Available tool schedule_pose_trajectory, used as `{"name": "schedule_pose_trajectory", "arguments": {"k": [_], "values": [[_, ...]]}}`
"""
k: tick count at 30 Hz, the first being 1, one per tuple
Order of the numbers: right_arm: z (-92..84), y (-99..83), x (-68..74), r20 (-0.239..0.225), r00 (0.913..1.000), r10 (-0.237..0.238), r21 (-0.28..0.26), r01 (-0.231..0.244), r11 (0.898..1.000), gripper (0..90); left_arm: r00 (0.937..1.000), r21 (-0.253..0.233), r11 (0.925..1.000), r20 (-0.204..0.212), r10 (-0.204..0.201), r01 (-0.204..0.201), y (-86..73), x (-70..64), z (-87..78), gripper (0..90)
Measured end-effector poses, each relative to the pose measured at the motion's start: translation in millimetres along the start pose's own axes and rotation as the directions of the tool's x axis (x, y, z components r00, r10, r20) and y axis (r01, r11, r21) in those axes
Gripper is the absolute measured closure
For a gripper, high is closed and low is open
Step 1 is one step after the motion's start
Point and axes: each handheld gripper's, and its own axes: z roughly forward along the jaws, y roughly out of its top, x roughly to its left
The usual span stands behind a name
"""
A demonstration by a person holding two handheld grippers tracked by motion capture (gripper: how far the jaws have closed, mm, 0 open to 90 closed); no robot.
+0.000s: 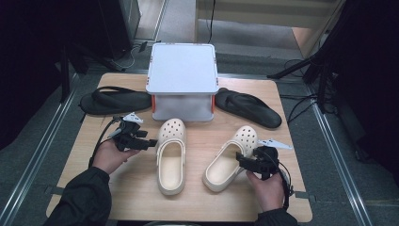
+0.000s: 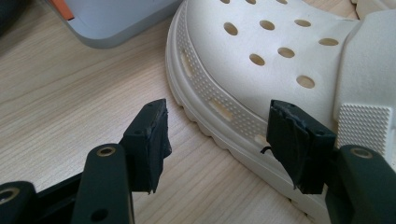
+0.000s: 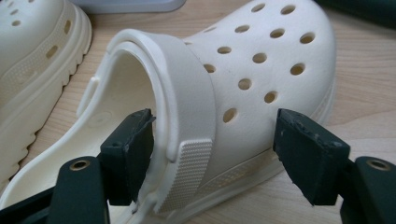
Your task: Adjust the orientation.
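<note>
Cream clogs sit side by side on the wooden tabletop (image 1: 136,188) up top, left clog (image 1: 171,155) by the left gripper (image 1: 149,142), right clog (image 1: 230,158) at the right gripper (image 1: 241,159). Left gripper view: jaws open beside the sole. Right gripper view: jaws wide, straddling the strap, not pinching.

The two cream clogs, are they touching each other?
Apart. The high view shows bare table between the left clog and the right clog along their whole length.

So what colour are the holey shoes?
Cream clogs, clearest in the high view.
</note>
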Motion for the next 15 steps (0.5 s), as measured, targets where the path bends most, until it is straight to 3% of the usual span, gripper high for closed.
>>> {"name": "schedule_pose_trajectory", "arguments": {"k": [9, 15], "values": [[6.1, 1.0, 0.8, 0.019, 0.9997, -0.014, 0.006, 0.014, 1.000, 31.1, 1.0000, -0.001, 1.0000, 0.000, 0.001, -0.001, 0.2, -0.2, -0.7, 39.3], [3.2, 1.0, 0.6, 0.006, 0.9998, -0.017, -0.001, 0.017, 1.000, 42.9, 1.0000, 0.000, 1.0000, 0.000, 0.004, -0.004, 0.3, -0.1, -0.6, 39.3]]}}
